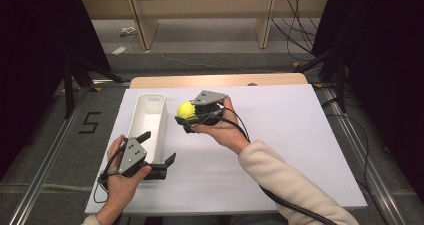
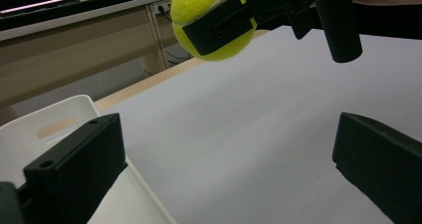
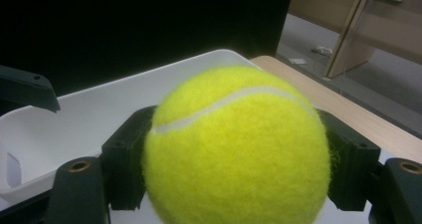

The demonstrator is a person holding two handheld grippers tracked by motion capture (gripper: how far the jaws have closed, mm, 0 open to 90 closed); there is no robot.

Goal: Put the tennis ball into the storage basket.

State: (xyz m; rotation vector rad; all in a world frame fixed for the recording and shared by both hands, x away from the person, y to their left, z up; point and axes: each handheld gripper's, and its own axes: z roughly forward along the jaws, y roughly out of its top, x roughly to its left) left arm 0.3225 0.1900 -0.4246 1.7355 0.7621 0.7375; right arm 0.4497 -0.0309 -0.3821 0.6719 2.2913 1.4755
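Yellow-green tennis ball [image 1: 186, 110] clamped between the jaws of the right gripper [image 1: 189, 116], held up off the white sheet [image 1: 280, 135] and just beside the right-hand wall of the white bin [image 1: 159, 127]; seen close in the right gripper view as a felt ball [image 3: 236, 149] pinched on both sides, with the bin's pale interior [image 3: 59, 129] directly beyond it; seen from the left gripper view as the same ball [image 2: 211, 20] hanging above the sheet, gripped across its middle.

Judged about halfway: pickup done, ball lifted and carried to the bin's edge; left to do, apparently, moving over the opening, lowering and letting go; bin looks bare inside as far as visible, so nothing deposited yet.

Left gripper [image 1: 160, 157] spread wide with nothing between the jaws, resting at the near end of the bin, one jaw over the bin's rim and the other over the sheet; possibly steadying the bin, though contact cannot be told.

Counted: one ball; one bin; one white sheet over one wooden table [image 1: 220, 80]; two grippers, one in each hand.
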